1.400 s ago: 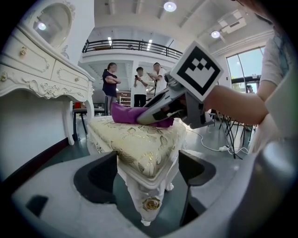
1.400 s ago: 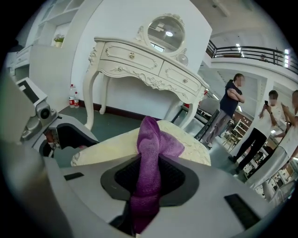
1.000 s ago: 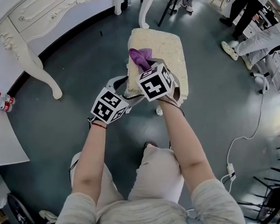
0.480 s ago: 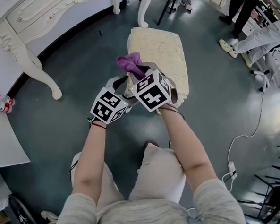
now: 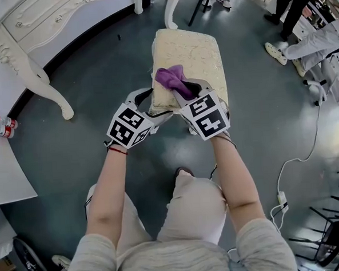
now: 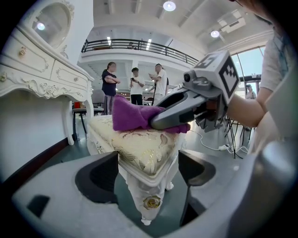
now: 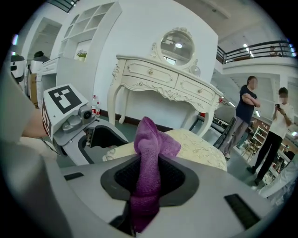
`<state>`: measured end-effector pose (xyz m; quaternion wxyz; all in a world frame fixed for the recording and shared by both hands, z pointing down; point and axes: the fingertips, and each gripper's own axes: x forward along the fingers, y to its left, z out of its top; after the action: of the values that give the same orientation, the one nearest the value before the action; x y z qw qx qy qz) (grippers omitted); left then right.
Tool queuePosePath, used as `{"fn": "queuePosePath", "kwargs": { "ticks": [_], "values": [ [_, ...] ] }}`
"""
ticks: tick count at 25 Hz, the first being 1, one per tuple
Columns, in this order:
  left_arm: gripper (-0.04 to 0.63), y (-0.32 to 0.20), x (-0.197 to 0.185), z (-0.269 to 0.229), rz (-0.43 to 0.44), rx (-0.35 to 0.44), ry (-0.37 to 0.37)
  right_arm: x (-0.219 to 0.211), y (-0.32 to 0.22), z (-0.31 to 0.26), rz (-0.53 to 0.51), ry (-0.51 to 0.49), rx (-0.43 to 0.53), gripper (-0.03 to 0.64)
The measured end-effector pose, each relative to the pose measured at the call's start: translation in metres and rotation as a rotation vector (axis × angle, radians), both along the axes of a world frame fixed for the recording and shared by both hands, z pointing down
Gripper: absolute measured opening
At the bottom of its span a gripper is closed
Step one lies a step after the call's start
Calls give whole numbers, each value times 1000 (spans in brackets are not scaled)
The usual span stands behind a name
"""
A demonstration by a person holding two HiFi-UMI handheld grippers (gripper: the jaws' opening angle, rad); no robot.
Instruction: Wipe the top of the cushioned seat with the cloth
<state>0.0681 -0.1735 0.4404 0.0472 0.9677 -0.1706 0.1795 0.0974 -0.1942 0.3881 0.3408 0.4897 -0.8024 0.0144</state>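
Note:
The cream cushioned seat (image 5: 196,53) stands on the dark floor in front of me. A purple cloth (image 5: 174,79) lies bunched on its near left part. My right gripper (image 5: 182,91) is shut on the cloth (image 7: 150,139), which rises as a thick fold from between the pads and rests on the cushion. My left gripper (image 5: 154,104) sits at the seat's near left corner (image 6: 146,153). Its jaws stand wide, one on each side of that corner, and the pads (image 6: 100,174) appear to press against it. In the left gripper view the right gripper (image 6: 158,122) lies low across the cloth (image 6: 130,116).
A white carved dressing table (image 5: 37,31) with a mirror (image 7: 176,46) stands to the left, one leg (image 5: 49,90) near the seat. People stand at the top right (image 5: 306,35). A white cable and power strip (image 5: 279,202) lie on the floor to the right. Small bottles (image 5: 4,125) sit far left.
The right gripper carried the cloth left past the seat's left edge, then back right and nearer onto the cushion. The left gripper stayed at the corner.

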Motion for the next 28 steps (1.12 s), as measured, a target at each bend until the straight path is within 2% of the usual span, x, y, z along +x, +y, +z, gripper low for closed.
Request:
{"fn": "queuePosePath", "kwargs": {
  "ticks": [13, 28],
  "values": [
    [413, -2, -1, 1, -8, 5, -4, 85, 12, -1, 199, -24, 38, 94],
    [414, -3, -2, 1, -12, 7, -7, 146, 26, -1, 363, -66, 76, 94]
  ]
}}
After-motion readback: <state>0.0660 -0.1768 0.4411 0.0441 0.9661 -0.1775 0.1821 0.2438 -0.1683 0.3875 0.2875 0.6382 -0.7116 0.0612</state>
